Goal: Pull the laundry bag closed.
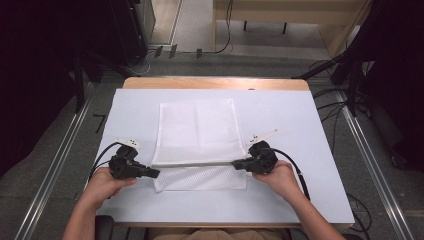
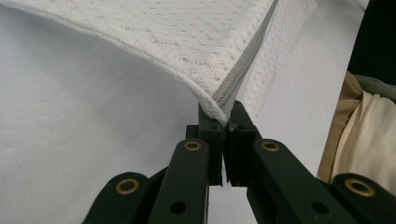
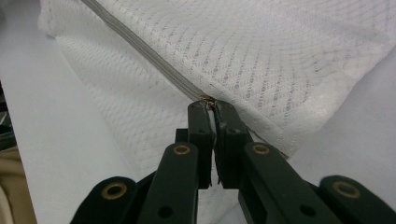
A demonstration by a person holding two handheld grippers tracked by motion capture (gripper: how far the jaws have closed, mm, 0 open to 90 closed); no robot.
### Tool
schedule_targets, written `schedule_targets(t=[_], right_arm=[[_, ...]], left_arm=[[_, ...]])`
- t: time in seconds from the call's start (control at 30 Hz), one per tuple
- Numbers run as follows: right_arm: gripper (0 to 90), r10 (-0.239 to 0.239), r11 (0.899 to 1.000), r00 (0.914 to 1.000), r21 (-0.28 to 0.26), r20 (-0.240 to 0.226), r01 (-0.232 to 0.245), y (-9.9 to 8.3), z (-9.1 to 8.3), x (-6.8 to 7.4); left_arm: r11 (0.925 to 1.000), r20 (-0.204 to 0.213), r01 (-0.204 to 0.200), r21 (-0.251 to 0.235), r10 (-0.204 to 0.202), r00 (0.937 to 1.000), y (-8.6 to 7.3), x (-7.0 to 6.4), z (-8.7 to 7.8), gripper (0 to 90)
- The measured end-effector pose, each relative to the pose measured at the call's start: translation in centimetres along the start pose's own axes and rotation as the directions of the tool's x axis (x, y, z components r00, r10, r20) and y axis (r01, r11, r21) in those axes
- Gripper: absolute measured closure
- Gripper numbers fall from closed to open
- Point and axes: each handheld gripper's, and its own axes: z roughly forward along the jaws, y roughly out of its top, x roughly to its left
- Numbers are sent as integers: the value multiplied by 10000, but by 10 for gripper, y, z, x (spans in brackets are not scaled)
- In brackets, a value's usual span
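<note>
A white mesh bag (image 1: 197, 131) with a grey zipper (image 1: 195, 164) lies on the pale blue table (image 1: 300, 150). Its near part is folded at the zipper line, which is held a little above the table. My left gripper (image 1: 156, 173) is shut on the zipper's left end (image 2: 224, 105). My right gripper (image 1: 235, 163) is shut on the zipper's right end (image 3: 208, 100), where a small metal pull shows. In the left gripper view the mesh bag (image 2: 177, 37) rises away from the jaws, and in the right gripper view the mesh bag (image 3: 261, 51) spreads beyond them.
The person's hands (image 1: 105, 185) come in from the table's near edge. Bare table lies to both sides of the bag. Beyond the table are a metal rail (image 1: 65, 150), cables (image 1: 340, 110) and dark stands on the floor.
</note>
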Motion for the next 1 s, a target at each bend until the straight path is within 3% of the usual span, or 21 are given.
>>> schedule_targets(t=[0.67, 0.73, 0.8, 0.9, 1.0], right_arm=[[884, 70, 10000, 10000, 63, 53, -70, -8, -8, -5], [883, 226, 9997, 9997, 128, 72, -227, -8, -8, -6], [881, 423, 9990, 9991, 142, -8, -423, -7, -6, -7], [874, 180, 9998, 9998, 47, 74, -180, -7, -5, -5], [867, 120, 9998, 9999, -129, 38, -119, -6, -5, -5]], left_arm=[[10000, 17, -61, 39, 61, 10000, -1, -1, 0, 883], [9999, 235, 6, 157, -10, 9997, -1, 0, 1, 882], [9996, 124, -52, 269, 48, 9999, -1, 0, 3, 881], [9998, 78, -14, 207, 13, 10000, -1, 1, 4, 872], [9998, -83, 163, 139, -162, 9998, 0, 3, 4, 754]])
